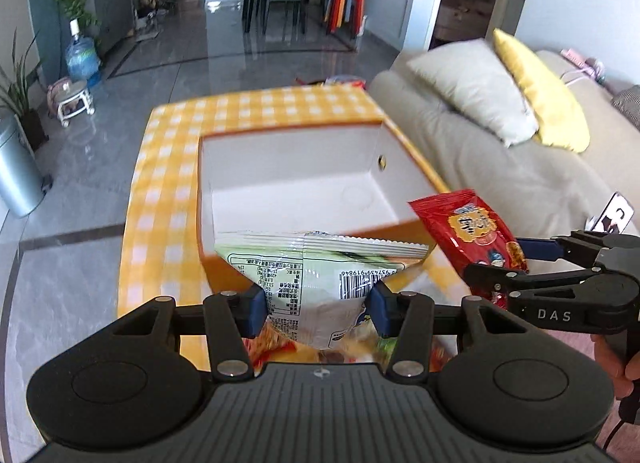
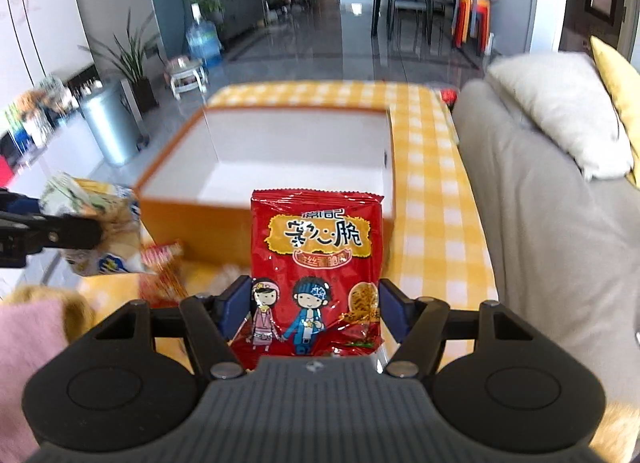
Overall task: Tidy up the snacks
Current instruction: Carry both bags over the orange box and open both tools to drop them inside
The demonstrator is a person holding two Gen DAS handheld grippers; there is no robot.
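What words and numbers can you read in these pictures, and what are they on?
"DAS": on the right tongs, seen from the left camera.
"6 937439 919846", upside down: under the barcode on the green-and-white snack bag.
Big yellow Chinese title on the red snack bag: last character reads "脆"; the rest is too stylised to read.
Small print on the green-and-white bag: too small.

- Left black two-finger gripper (image 1: 316, 303): blue pads, silver rivets, ribbed grey base.
- Right black two-finger gripper (image 2: 316, 303): same build; "DAS" lettering, black cable.
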